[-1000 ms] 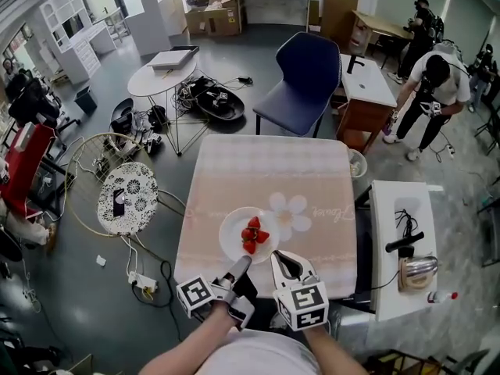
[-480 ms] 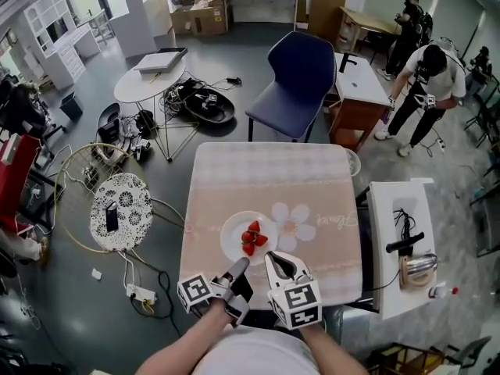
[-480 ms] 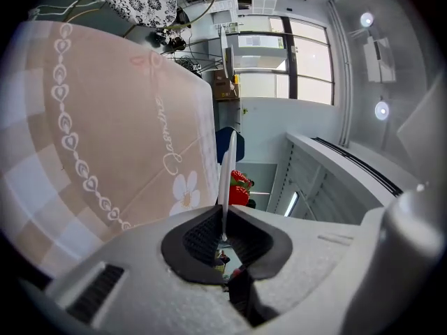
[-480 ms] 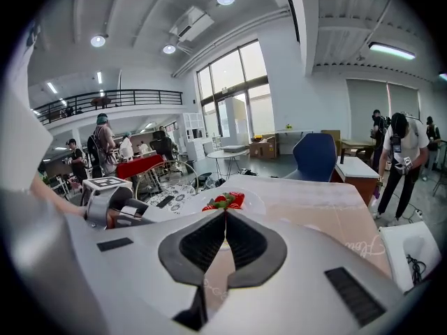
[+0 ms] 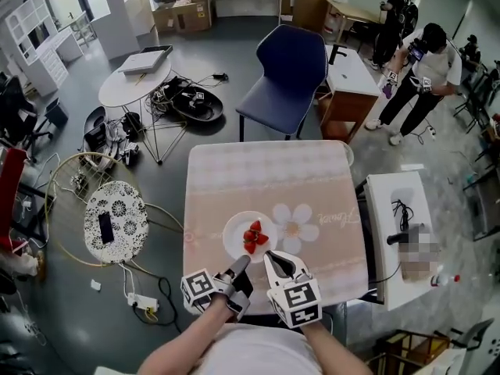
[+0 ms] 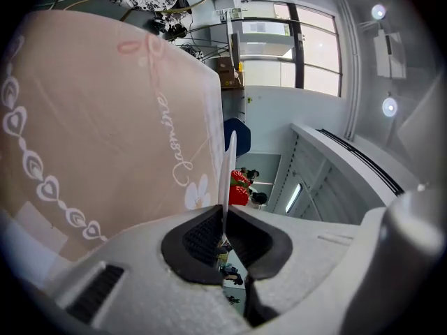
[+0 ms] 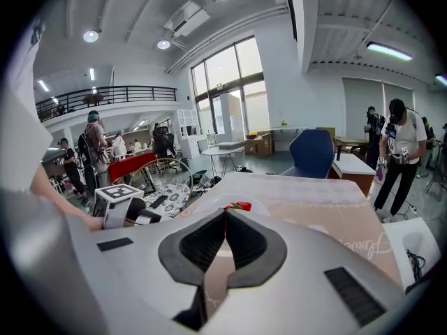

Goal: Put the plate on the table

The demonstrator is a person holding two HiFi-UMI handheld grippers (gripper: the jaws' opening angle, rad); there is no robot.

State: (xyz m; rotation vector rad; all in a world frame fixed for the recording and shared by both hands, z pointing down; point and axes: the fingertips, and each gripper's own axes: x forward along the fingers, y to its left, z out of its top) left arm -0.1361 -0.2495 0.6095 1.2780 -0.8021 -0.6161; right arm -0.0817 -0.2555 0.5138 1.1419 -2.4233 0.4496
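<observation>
My left claw (image 6: 223, 223) is pinching the plate (image 5: 237, 237). Its thin white rim runs edge-on straight between the two dark pads, at the plate's edge nearest me. My right claw (image 7: 225, 213) is pressed together, and I see nothing caught between its pads. Its tips sit right at that same near edge, just to the right of my left claw's grip.

On the plate, a little right of its middle, is a small heap of strawberries (image 5: 253, 237). Under the plate is the desk (image 5: 234, 176) in its pink cloth, with a flower print (image 5: 294, 226) just right of the plate. I can't tell whether the plate's base is resting on the cloth or riding a hair above it.

I judge the plate stiff and fairly light, probably glazed and slick, and breakable if it drops. With one pinch on the rim, the weight hangs away from my grip, so it will want to droop and could slide out of the pads. The strawberries are loose and will roll if it tilts. I'd keep the bite deep on the rim and the plate level, or take the rim with the right claw alongside to share the load.
</observation>
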